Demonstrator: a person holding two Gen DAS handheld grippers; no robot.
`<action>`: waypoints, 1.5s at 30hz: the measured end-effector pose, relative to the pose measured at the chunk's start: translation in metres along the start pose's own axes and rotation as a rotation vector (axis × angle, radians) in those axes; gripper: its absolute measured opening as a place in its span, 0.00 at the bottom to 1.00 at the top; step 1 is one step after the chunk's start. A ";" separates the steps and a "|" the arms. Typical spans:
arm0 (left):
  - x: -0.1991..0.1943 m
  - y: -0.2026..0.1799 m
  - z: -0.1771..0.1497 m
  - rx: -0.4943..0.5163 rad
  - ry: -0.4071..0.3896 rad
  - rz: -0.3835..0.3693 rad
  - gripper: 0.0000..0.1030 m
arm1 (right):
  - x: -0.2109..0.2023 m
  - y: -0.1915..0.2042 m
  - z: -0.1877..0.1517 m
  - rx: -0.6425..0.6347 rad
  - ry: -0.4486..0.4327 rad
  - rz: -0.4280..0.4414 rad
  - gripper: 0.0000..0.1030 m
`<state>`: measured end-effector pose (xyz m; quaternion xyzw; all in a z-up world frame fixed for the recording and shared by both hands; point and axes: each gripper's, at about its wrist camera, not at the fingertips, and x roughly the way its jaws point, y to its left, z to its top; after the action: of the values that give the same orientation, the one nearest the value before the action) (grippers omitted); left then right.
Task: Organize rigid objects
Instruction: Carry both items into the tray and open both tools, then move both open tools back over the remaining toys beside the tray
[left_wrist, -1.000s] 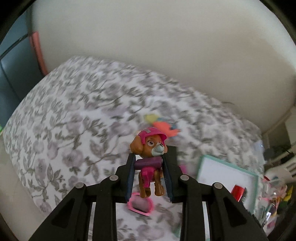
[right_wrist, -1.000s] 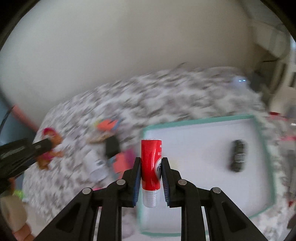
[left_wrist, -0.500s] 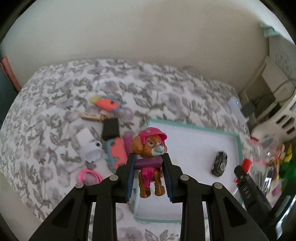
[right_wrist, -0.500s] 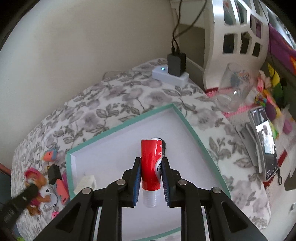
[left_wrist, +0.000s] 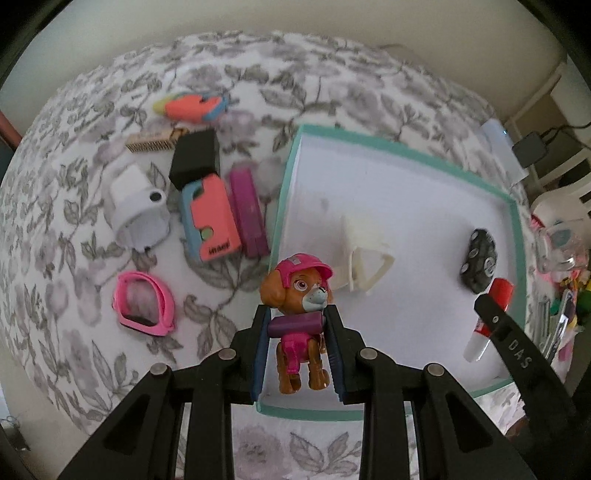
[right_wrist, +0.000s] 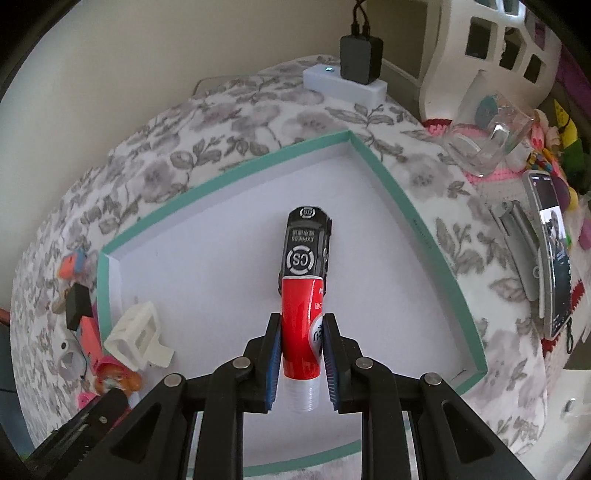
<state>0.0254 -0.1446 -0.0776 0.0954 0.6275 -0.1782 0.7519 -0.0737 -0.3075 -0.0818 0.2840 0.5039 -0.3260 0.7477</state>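
Observation:
My left gripper (left_wrist: 297, 321) is shut on a brown toy dog with a pink cap (left_wrist: 297, 291), held over the near left corner of the teal-rimmed white tray (left_wrist: 288, 177). My right gripper (right_wrist: 301, 325) is shut on a red glue stick (right_wrist: 301, 328) over the tray (right_wrist: 424, 229), just short of a black toy car (right_wrist: 304, 243). The car (left_wrist: 478, 260) and a cream plastic piece (left_wrist: 364, 254) lie in the tray. The glue stick (left_wrist: 491, 317) and the right gripper show at the right in the left wrist view.
On the floral cover left of the tray lie a pink ring (left_wrist: 142, 297), a white cap piece (left_wrist: 136, 206), a coral and blue case (left_wrist: 210, 218), a purple bar (left_wrist: 247, 210), a black block (left_wrist: 195, 157) and an orange toy (left_wrist: 192, 105). A glass (right_wrist: 487, 144), phone (right_wrist: 552, 251) and charger (right_wrist: 360, 55) sit right.
Both grippers have swung in over the tray and come lower. The glue stick now hangs just before the toy car; the dog is over the tray's near left corner.

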 end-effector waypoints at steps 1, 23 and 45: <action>0.003 -0.001 -0.001 0.000 0.013 -0.003 0.29 | 0.001 0.001 0.000 -0.003 0.005 -0.001 0.22; 0.023 -0.003 -0.005 -0.001 0.073 -0.077 0.54 | 0.020 0.006 -0.009 -0.031 0.077 -0.051 0.23; -0.015 0.015 0.007 -0.019 -0.109 0.028 0.80 | -0.004 0.014 -0.004 -0.059 -0.048 -0.049 0.57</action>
<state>0.0357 -0.1317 -0.0631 0.0872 0.5857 -0.1666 0.7884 -0.0660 -0.2952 -0.0779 0.2419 0.5020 -0.3359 0.7594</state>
